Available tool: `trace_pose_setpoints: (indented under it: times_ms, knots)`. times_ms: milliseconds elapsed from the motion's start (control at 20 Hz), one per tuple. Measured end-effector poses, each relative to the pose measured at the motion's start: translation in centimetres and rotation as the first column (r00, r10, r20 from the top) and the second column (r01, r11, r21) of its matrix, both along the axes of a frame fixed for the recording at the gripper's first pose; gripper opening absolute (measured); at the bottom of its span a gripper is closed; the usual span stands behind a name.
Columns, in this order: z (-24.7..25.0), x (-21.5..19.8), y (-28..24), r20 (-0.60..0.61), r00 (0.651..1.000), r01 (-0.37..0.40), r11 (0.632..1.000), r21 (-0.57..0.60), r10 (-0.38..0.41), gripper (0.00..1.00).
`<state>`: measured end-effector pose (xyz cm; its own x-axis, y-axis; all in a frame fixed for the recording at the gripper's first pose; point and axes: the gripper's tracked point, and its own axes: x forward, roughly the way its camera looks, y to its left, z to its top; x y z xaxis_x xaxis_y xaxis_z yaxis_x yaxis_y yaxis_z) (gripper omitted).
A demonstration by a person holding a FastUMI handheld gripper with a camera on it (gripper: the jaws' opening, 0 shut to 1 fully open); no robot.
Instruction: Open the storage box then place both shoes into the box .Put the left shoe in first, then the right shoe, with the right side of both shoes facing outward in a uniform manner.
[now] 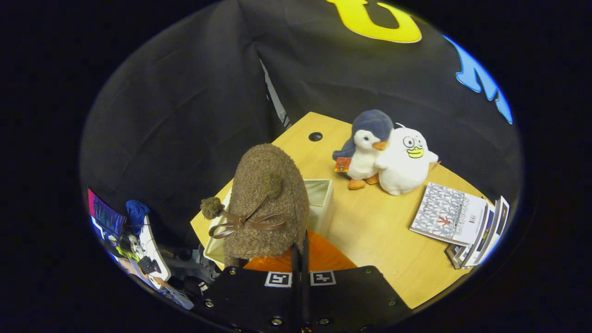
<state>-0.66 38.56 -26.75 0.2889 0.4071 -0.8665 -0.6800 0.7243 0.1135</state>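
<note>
Your hand-held gripper (299,259) is pinching the fuzzy brown shoe (266,203), fingers pressed close together on its edge. The shoe hangs at about 11 o'clock from the fingers, its long way pointing up, right over the open storage box (323,199) on the counter (384,231).

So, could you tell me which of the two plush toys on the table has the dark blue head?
The penguin, left of the all-white duck and touching it. Both stand beyond the gripper, which is shut on the brown shoe.

tongs (299,249) pinching brown shoe (268,203), over box (323,196)
</note>
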Motion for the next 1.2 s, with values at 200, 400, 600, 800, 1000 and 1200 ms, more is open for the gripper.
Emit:
trace_pose_setpoints:
  times_ms: [200, 400, 600, 800, 1000, 1200]
  knots:
    - [-4.4, -0.5, 2.8, -0.010, 0.999, -0.054, 0.995, -0.088, 0.054, 0.00]
    - [-9.2, -1.2, 4.3, -0.031, 0.996, -0.090, 0.976, -0.200, 0.086, 0.00]
    - [-13.7, -1.4, 4.7, -0.057, 0.993, -0.115, 0.954, -0.279, 0.103, 0.00]
    - [-14.5, -1.0, 5.5, -0.023, 0.995, -0.097, 0.942, -0.320, 0.095, 0.00]
    - [-15.2, -0.8, 5.9, -0.028, 0.995, -0.102, 0.943, -0.316, 0.098, 0.01]
    - [-12.9, -1.1, 5.1, -0.011, 0.997, -0.081, 0.960, -0.269, 0.081, 0.20]
